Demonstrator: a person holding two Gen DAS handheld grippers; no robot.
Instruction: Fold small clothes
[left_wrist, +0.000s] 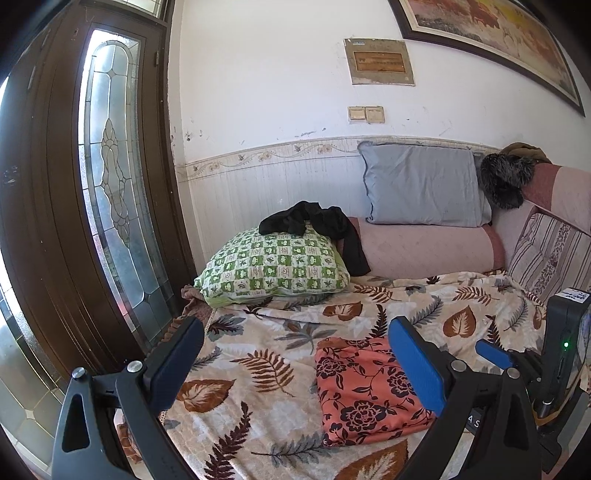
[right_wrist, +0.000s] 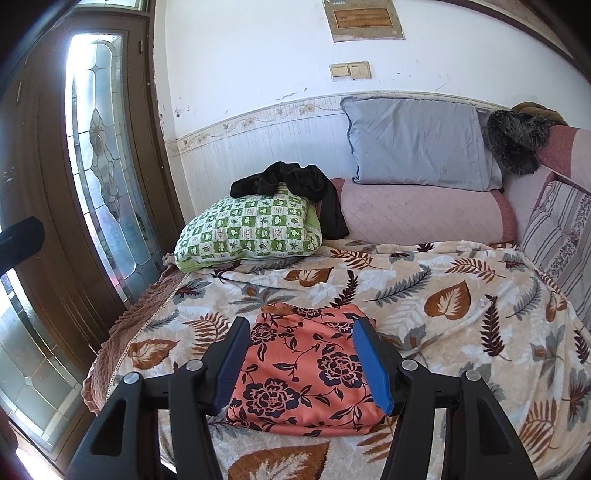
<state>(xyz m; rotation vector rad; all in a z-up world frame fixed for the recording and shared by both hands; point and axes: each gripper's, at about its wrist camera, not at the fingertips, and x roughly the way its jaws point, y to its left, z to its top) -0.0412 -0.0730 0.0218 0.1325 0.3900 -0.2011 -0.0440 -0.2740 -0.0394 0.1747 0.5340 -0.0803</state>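
Note:
A folded orange garment with dark flowers (left_wrist: 364, 391) (right_wrist: 306, 373) lies flat on the leaf-print blanket (left_wrist: 273, 354) (right_wrist: 443, 325). My left gripper (left_wrist: 295, 365) is open and empty, hovering above the blanket to the left of the garment. My right gripper (right_wrist: 301, 363) is open and empty, held just above the garment with its fingers either side of it; its body also shows in the left wrist view (left_wrist: 561, 354). A black garment (left_wrist: 317, 225) (right_wrist: 295, 192) lies crumpled on the green checked pillow (left_wrist: 277, 266) (right_wrist: 247, 229).
A grey pillow (left_wrist: 424, 184) (right_wrist: 421, 144) leans on a pink bolster (right_wrist: 424, 214) against the wall. A striped cushion (right_wrist: 561, 236) and a dark furry item (right_wrist: 517, 140) are at right. A brown glass-panelled door (left_wrist: 92, 184) stands at left, by the bed edge.

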